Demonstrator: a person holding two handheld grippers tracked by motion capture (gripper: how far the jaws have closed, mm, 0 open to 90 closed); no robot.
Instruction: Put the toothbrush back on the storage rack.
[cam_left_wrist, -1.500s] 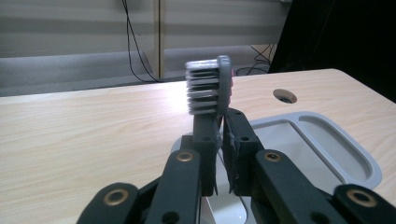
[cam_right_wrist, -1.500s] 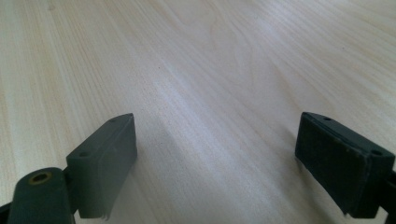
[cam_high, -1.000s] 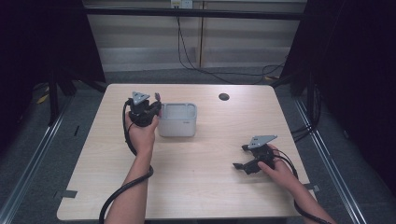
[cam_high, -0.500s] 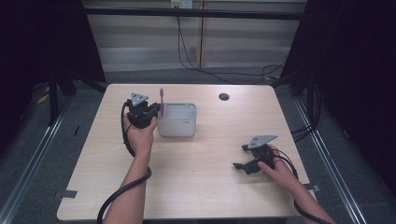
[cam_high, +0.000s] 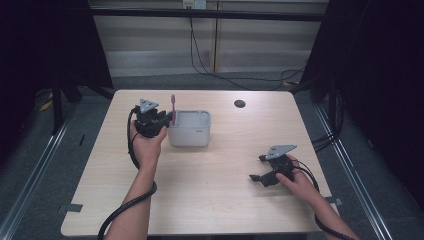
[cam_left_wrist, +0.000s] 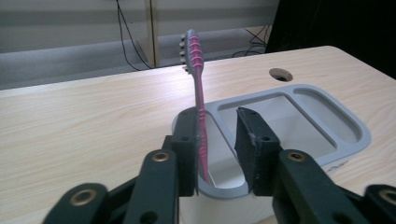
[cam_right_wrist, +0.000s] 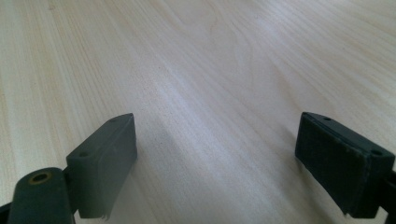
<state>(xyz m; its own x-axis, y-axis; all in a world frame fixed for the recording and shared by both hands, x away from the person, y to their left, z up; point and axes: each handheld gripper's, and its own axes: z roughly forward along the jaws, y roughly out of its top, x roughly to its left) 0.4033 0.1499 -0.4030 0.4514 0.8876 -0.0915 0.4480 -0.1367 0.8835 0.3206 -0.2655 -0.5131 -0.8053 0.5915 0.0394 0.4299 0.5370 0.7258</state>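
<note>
A pink toothbrush (cam_left_wrist: 199, 88) stands upright in the near-left compartment of a grey divided holder (cam_left_wrist: 360, 136), bristles at the top. My left gripper (cam_left_wrist: 217, 122) sits at the holder's left end (cam_high: 192, 136) with the handle between its jaws. The jaws have just been opening: the handle leans on the left pad and a clear gap separates it from the right pad. In the high view the toothbrush (cam_high: 173, 106) rises just right of the left gripper (cam_high: 164, 120). My right gripper (cam_high: 256, 178) rests low over the bare tabletop at the front right, its jaws (cam_right_wrist: 215, 140) wide open with nothing between them.
The light wooden table (cam_high: 215, 200) has a round cable hole (cam_high: 239, 104) behind and to the right of the holder. The holder's other compartments hold nothing. Dark floor and metal rails surround the table, with cables hanging along the back wall.
The toothbrush has swung up from a tilt to upright in the holder's left compartment. The left gripper's jaws have parted from it. The right gripper has stayed put.
</note>
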